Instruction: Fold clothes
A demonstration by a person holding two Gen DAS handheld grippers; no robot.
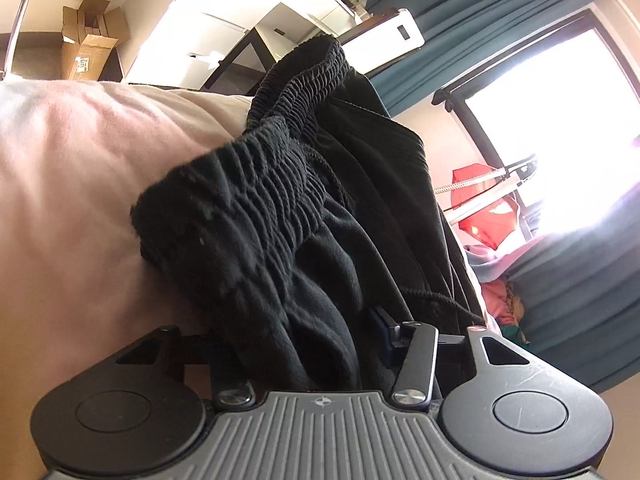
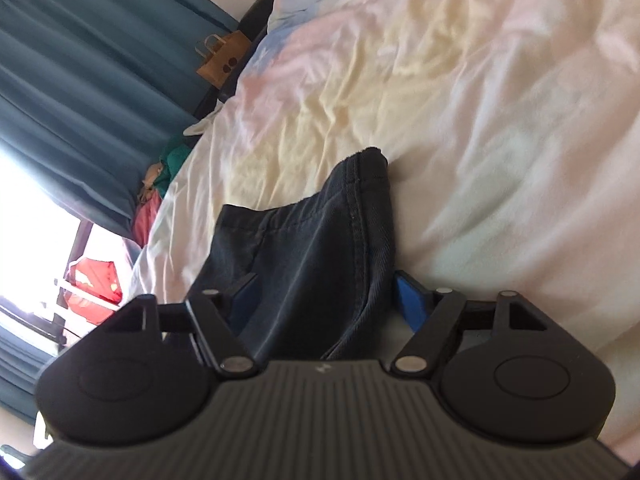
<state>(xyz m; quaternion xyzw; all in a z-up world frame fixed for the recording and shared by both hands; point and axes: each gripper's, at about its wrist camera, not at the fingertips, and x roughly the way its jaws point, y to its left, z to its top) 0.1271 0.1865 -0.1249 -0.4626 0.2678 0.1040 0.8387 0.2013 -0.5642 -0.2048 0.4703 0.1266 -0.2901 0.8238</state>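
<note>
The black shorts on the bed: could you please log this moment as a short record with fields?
garment: black shorts, elastic waistband bunched up
surface: bed with pastel duvet
left gripper: shut on the shorts near the waistband
right gripper: shut on a hemmed edge of the shorts
fold state: not yet folded; fabric hangs crumpled between the grippers
background: teal curtains, bright window

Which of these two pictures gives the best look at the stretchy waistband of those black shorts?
The left wrist view. There the gathered elastic waistband fills the middle, with its ribbing and drawstring plain. The right wrist view shows only a stitched hem corner of the black shorts lying over the bedsheet; no waistband is visible.
</note>
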